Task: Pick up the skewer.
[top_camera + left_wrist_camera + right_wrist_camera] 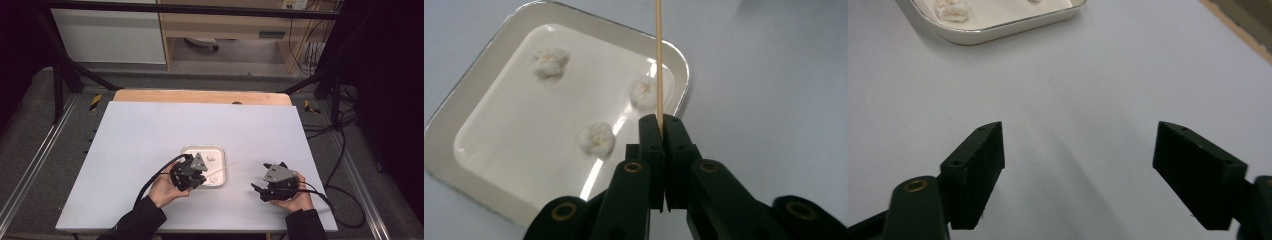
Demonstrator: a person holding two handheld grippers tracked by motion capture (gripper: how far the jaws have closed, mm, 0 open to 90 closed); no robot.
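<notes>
Left gripper (659, 131) with skewer (658, 60) over white table (150, 145)

The thin pale wooden skewer (658, 60) runs off the left gripper view's top edge. The shallow square white tray (998, 31) is cut by the right gripper view's top edge, as is one white fluffy lump (952, 11).

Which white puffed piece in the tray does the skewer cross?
The right-hand white puffed piece by the tray's rim; the thin wooden skewer overlaps its edge.
</notes>
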